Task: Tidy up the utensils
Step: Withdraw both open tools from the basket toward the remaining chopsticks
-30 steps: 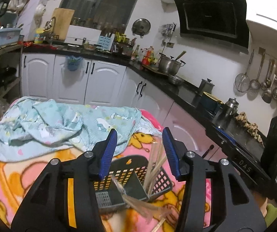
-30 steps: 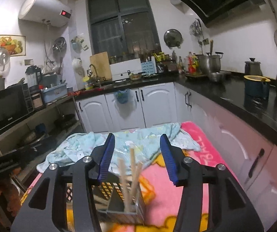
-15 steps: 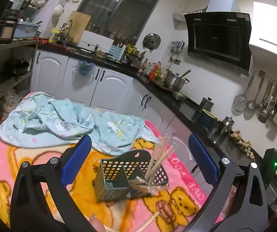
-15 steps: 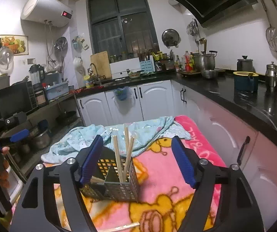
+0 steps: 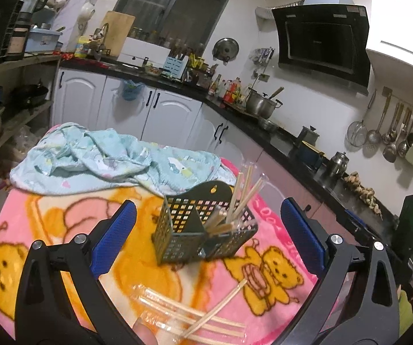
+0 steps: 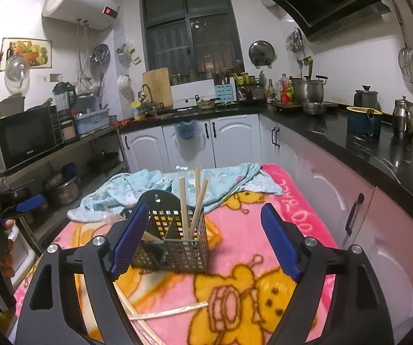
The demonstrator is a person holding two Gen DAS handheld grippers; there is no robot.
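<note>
Both tools (image 5: 209, 238) (image 6: 203, 241) gape; utensil basket (image 5: 194, 230) stands ahead.

One perforated utensil caddy (image 6: 174, 241) stands on one pink blanket (image 6: 243, 247), with one blue cloth (image 5: 105, 162) behind. Three chopsticks (image 6: 193, 201) stand upright in it; the loose ones (image 5: 200, 320) in front blur beyond counting.

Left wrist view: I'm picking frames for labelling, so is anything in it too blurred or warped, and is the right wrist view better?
Left wrist view: loose wooden chopsticks near the bottom edge smear; counter lines bow. Right wrist view: dark mesh utensil caddy sharper, edges equally bowed.
</note>
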